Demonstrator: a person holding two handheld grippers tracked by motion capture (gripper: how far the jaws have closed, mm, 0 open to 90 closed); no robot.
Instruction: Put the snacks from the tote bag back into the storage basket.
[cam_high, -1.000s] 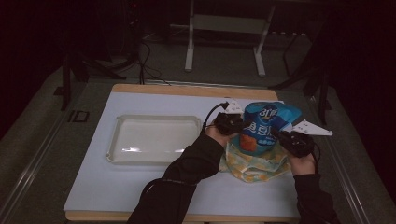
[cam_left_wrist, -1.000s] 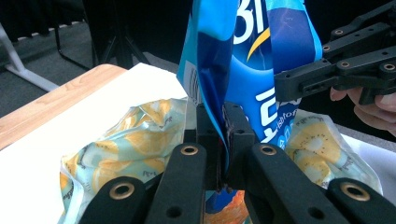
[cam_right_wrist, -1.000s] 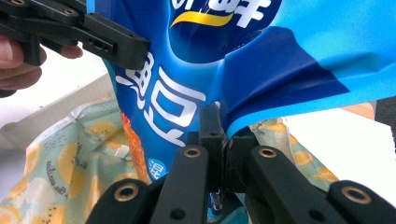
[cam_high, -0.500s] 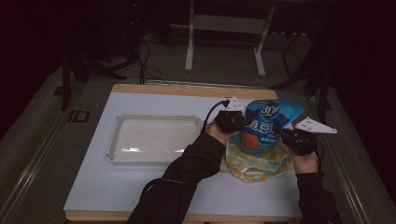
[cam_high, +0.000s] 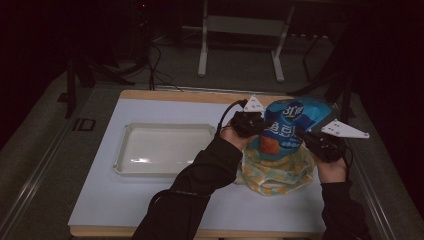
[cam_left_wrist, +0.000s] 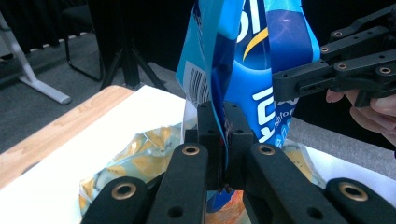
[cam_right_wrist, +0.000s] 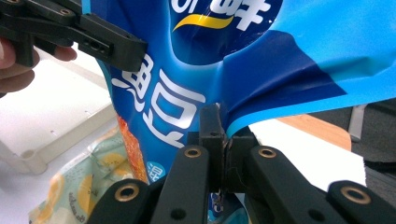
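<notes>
Grippers on both sides are clamped on the blue snack bag (cam_high: 291, 127), which hangs in the air over the right half of the table (cam_high: 150, 200). The left gripper (cam_high: 256, 124) pinches the bag's left edge; in the left gripper view its jaws are pressed together with the thin film of the bag (cam_left_wrist: 243, 70) caught between the pads. The right gripper (cam_high: 311, 140) holds the opposite edge, and the right gripper view shows the same tight pinch on a fold of the blue bag (cam_right_wrist: 224, 60).

Below the lifted bag lies a yellow patterned bag (cam_high: 272, 172), flat on the table near its right edge and closer to the front. The blue bag's lower end hangs just above it, and whether the two touch cannot be told. A white tray (cam_high: 122, 167) sits empty on the left half of the table, well apart from both bags.

The step in hand looks like a two-handed lift of the blue bag off the pile. The likely next move is a carry leftward across the table to the tray. That calls for both hands to travel together at the same height, so the film stays taut without tearing or slipping from the narrow pinches, and for enough clearance over the tray's rim before lowering and releasing.
</notes>
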